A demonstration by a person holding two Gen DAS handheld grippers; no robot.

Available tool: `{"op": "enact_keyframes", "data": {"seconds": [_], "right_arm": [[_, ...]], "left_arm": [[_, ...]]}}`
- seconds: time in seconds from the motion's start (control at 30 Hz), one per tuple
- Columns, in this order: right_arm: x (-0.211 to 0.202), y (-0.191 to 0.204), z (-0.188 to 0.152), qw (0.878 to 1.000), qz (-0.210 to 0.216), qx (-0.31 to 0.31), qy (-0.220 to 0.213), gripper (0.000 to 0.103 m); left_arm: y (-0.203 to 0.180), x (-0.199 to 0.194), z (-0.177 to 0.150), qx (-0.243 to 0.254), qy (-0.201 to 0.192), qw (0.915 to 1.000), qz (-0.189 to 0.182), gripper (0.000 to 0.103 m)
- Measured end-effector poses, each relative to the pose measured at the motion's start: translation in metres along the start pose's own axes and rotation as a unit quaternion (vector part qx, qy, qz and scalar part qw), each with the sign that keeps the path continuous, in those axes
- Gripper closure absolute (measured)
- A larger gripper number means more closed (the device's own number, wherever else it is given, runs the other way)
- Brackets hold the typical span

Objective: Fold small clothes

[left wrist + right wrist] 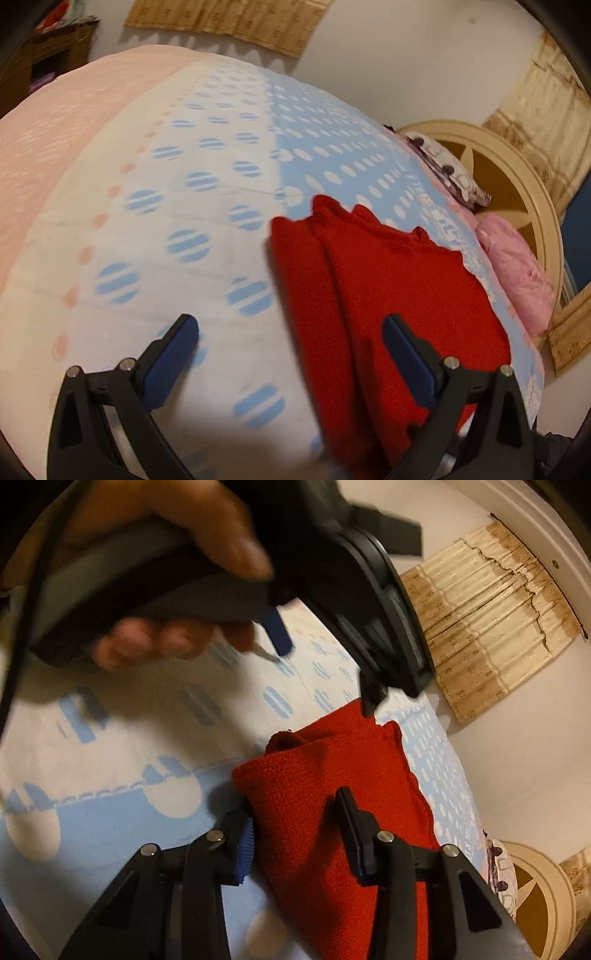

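The red garment (391, 291) lies folded on the dotted bedspread (207, 206); left gripper (290, 328) hovers wide open (empty), right gripper (295, 819) half-open astride the garment's edge.

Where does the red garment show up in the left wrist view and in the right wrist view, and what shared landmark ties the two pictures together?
Left wrist: the red garment lies right of centre on the dotted bedsheet, running down under the right finger of the open left gripper.
Right wrist: red garment at lower centre, between the fingers of the right gripper.
Shared landmark: the round beige headboard, at the bottom right corner in the right wrist view.
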State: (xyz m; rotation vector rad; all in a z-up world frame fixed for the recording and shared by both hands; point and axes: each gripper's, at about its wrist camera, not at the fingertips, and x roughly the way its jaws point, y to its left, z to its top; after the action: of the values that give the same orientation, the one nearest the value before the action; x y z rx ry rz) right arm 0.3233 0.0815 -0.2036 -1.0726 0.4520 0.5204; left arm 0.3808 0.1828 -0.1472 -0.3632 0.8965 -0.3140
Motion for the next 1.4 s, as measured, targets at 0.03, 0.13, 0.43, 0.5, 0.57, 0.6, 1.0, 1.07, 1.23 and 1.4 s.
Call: {"op": "enact_keyframes", "data": {"seconds": [0.03, 0.13, 0.43, 0.5, 0.57, 0.6, 1.0, 1.07, 1.23, 1.4], "right_arm": [[0.000, 0.001, 0.000, 1.000, 0.001, -0.002, -0.001, 0.069], [-0.003, 0.005, -0.002, 1.000, -0.004, -0.009, -0.004, 0.075], [-0.007, -0.010, -0.006, 1.000, 0.003, 0.012, -0.015, 0.090], [-0.013, -0.017, -0.005, 0.999, 0.009, 0.024, -0.023, 0.092], [-0.015, -0.025, -0.004, 0.999, 0.011, 0.034, -0.028, 0.093], [-0.017, -0.029, -0.004, 0.999, 0.010, 0.036, -0.032, 0.093], [-0.042, -0.090, -0.034, 0.994, -0.037, 0.096, -0.042, 0.094], [-0.049, -0.100, -0.044, 0.992, -0.050, 0.109, -0.037, 0.094], [-0.063, -0.123, -0.072, 0.986, -0.078, 0.144, -0.022, 0.094], [-0.071, -0.143, -0.099, 0.979, -0.098, 0.178, -0.001, 0.094]], "left_arm": [[-0.003, 0.007, 0.003, 0.006, 0.002, 1.0000, -0.001, 0.006], [-0.007, 0.025, 0.011, 0.014, 0.021, 0.9996, -0.008, 0.012], [-0.009, 0.042, 0.023, -0.013, 0.025, 0.9981, -0.055, 0.089], [-0.013, 0.038, 0.024, -0.008, 0.017, 0.9984, -0.053, 0.090], [-0.014, 0.032, 0.027, -0.017, 0.008, 0.9975, -0.068, 0.091], [-0.016, 0.028, 0.029, -0.024, 0.002, 0.9966, -0.078, 0.091], [-0.081, 0.013, 0.056, -0.009, -0.036, 0.9883, -0.148, 0.092], [-0.102, 0.014, 0.061, 0.002, -0.039, 0.9860, -0.162, 0.092], [-0.158, 0.030, 0.071, 0.040, -0.037, 0.9828, -0.177, 0.092], [-0.197, 0.055, 0.075, 0.053, -0.023, 0.9795, -0.193, 0.092]]}}
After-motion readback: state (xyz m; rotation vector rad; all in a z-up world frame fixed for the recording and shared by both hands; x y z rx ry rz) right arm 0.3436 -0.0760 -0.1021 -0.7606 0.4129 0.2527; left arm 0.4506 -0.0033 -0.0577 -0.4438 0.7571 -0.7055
